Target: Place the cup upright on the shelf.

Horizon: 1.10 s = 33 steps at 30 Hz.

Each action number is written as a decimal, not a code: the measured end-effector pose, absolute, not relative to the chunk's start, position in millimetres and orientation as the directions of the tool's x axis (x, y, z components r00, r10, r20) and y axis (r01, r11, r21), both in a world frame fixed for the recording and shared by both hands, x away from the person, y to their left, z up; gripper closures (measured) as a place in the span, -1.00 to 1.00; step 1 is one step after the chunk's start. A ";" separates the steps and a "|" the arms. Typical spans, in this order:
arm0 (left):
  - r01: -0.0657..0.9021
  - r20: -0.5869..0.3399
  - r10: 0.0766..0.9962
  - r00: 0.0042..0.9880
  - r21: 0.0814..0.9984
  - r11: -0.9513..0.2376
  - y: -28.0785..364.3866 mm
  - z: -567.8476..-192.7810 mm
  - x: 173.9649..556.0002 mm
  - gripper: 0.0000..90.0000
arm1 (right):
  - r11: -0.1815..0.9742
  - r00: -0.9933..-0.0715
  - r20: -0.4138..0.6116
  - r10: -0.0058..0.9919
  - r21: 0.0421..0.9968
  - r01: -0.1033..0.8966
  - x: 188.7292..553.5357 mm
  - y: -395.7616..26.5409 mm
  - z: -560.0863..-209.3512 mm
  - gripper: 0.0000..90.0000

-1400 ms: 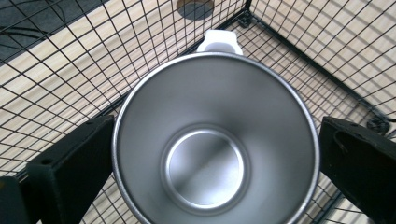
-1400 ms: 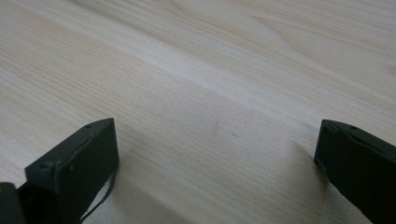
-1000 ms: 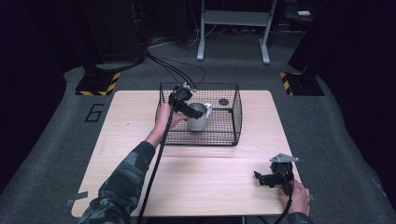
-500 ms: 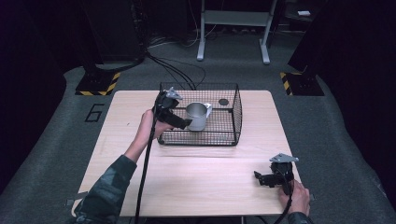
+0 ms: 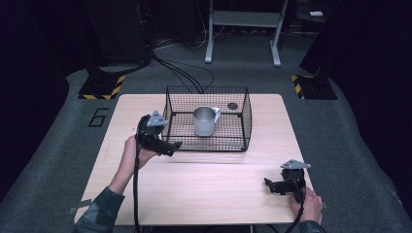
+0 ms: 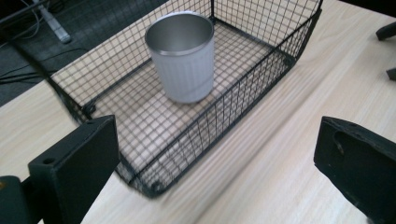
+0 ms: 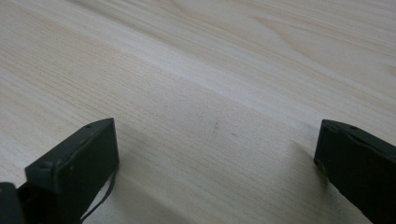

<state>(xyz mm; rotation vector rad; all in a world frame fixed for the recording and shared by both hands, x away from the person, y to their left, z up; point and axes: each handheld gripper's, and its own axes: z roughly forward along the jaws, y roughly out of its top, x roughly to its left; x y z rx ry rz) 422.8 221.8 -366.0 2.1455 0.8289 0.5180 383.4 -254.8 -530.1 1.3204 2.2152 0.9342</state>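
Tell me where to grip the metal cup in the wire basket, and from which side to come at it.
Grip the cup by its rim wall, coming from above with one jaw inside and one outside. It stands upright with its mouth open, and the basket has mesh walls all round but no top. The left gripper is nearer, probably the better choice.

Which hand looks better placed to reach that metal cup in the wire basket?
The left. The left gripper hangs open beside the wire basket, facing the metal cup. The right gripper sits near the table's front edge, aimed at bare wood.
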 end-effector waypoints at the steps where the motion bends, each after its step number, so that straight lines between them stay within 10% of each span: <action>1: 0.394 0.097 0.705 0.703 0.772 -0.499 227.2 -369.4 417.2 -0.99 | 0.333 -0.477 0.000 0.879 0.716 0.613 383.6 -254.9 -530.1 -1.00; 33: 0.641 -0.004 0.894 0.448 0.699 -0.318 328.9 -520.3 363.1 -1.00 | 0.332 -0.477 -0.001 0.879 0.720 0.610 383.5 -254.8 -530.2 -1.00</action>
